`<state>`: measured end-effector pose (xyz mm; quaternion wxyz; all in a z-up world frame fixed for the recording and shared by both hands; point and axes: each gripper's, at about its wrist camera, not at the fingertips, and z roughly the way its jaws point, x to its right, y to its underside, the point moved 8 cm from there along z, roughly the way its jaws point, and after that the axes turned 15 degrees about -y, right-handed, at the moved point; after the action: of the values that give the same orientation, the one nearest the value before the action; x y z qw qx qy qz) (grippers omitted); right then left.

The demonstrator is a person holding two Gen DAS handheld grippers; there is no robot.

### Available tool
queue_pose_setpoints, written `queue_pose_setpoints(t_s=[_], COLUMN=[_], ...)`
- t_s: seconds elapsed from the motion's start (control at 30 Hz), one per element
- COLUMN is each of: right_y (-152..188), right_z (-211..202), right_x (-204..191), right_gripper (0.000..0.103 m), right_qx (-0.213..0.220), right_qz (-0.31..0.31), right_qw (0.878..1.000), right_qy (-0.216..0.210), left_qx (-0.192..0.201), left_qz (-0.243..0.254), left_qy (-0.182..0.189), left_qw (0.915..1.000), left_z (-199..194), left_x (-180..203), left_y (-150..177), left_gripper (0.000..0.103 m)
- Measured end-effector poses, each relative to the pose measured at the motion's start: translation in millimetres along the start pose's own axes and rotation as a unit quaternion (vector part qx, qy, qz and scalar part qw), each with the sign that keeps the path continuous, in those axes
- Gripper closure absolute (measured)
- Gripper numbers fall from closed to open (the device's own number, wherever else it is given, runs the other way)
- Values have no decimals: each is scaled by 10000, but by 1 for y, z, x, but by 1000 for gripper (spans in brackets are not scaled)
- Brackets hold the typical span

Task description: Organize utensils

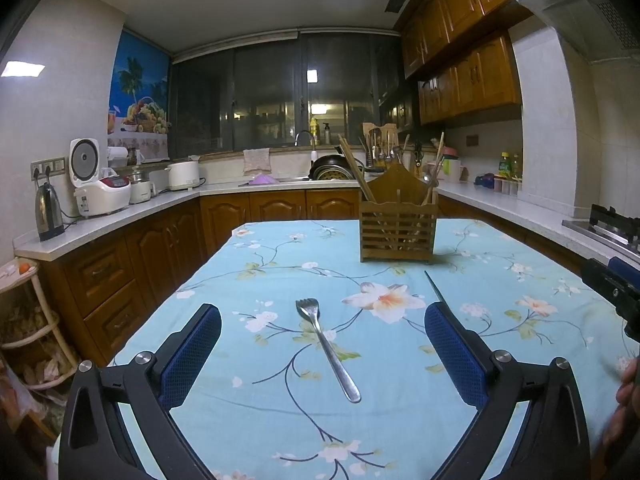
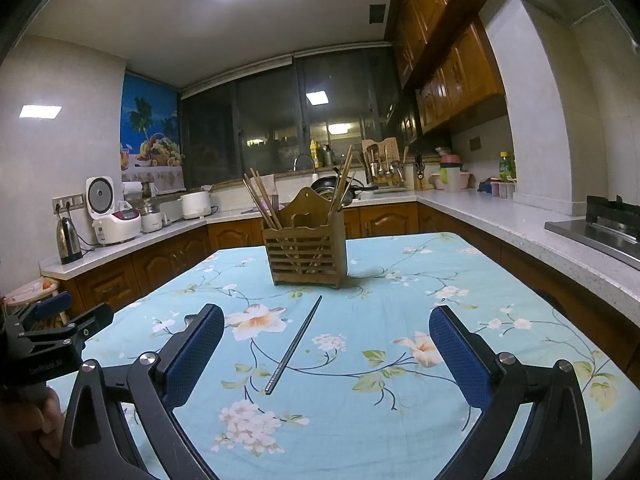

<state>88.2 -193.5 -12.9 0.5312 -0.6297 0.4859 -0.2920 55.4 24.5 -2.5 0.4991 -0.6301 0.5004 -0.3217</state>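
Observation:
A metal fork lies on the floral blue tablecloth, tines pointing away, between the fingers of my left gripper, which is open and empty. A single metal chopstick lies on the cloth between the fingers of my right gripper, also open and empty; its far tip shows in the left wrist view. A wooden slatted utensil holder stands upright further back, with wooden chopsticks in it; it also shows in the right wrist view.
Kitchen counters wrap around the table, with a kettle and rice cookers on the left, a sink at the back and a stove on the right. The other gripper shows at each view's edge.

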Motion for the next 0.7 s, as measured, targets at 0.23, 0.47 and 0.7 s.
queue_pose_setpoints(t_s=[0.23, 0.47, 0.7], right_y=[0, 1, 1], right_z=[0, -2, -2], right_x=[1, 0, 0], right_gripper=[0, 0, 0], right_qx=[8, 27, 21], right_qz=[1, 11, 14], right_qw=[10000, 10000, 10000], right_qy=[2, 5, 10], left_qx=[5, 4, -6], left_qz=[-1, -7, 5], left_qy=[4, 13, 15], left_qw=[10000, 10000, 10000], left_z=[-2, -2, -3], left_x=[2, 2, 4], left_y=[1, 2, 2], left_gripper=[1, 1, 1])
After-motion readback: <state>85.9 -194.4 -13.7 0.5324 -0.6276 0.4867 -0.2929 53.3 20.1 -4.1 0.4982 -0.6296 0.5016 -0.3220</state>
